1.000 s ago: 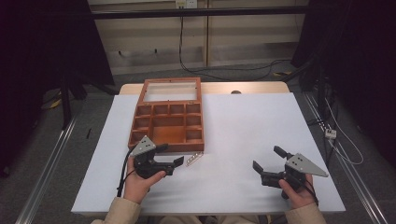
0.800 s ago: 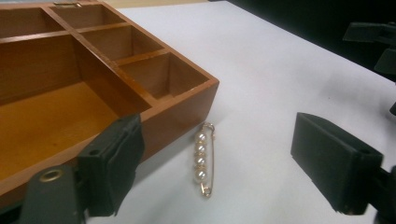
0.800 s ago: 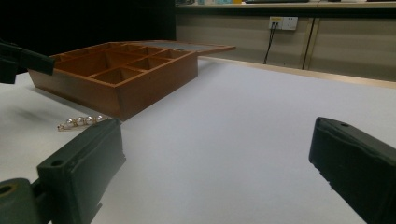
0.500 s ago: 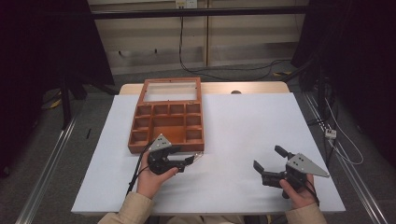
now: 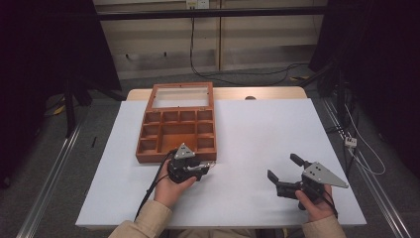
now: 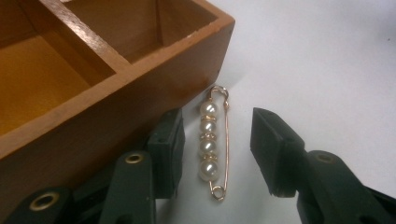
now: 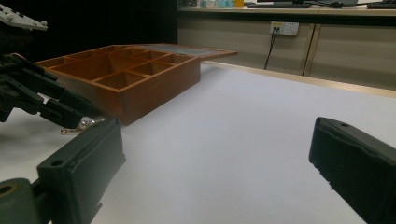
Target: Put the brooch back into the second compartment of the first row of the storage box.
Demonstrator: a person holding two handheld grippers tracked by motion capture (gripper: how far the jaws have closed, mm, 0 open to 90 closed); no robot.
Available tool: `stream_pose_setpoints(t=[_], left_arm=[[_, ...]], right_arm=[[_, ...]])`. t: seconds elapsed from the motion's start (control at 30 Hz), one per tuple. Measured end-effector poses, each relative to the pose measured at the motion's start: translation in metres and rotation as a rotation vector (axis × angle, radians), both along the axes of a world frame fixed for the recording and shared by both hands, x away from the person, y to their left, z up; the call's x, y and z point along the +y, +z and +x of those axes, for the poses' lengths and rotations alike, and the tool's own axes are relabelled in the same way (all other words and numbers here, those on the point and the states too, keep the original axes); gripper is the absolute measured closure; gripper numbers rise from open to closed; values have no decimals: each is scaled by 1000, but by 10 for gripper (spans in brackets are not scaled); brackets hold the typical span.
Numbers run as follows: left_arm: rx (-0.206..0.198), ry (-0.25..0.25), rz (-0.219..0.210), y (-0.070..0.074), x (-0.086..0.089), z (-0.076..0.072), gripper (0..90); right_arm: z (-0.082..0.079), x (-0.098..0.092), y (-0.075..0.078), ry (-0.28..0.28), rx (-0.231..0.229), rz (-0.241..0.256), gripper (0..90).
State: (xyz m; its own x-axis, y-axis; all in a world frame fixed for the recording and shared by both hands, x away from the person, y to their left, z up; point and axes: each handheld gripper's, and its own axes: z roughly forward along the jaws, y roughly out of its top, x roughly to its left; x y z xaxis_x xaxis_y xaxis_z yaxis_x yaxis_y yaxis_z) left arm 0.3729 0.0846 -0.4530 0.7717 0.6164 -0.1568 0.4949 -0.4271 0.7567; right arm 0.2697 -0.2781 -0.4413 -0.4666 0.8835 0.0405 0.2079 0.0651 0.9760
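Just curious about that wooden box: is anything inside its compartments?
The box compartments that show look bare wood, though the near ones are partly hidden by the left gripper. The pearl pin lies outside on the table.

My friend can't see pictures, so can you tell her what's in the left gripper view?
A gold safety pin with four pearls lies on the white table, between the open black jaws of the left gripper. A wooden box with empty compartments sits right beside it.
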Motion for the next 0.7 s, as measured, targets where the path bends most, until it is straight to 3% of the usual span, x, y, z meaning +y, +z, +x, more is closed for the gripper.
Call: stream_pose_setpoints(t=[0.23,0.3,0.5,0.57,0.6,0.7], left_arm=[[-11,-3,41,-4,-7,5,586],[5,-2,51,-6,-10,6,619],[-25,-15,106,-5,-17,4,717],[-16,-25,99,-5,-19,3,738],[-14,-31,104,-5,-20,3,794],[-25,-24,120,-4,-21,2,796]], right_arm=[[3,-2,-3,0,8,3,26],[4,-3,-4,0,11,5,26],[6,-7,-4,-18,10,13,26],[6,-7,-4,-20,10,12,26],[6,-8,-5,-22,14,11,28],[7,-8,-5,-23,15,8,31]])
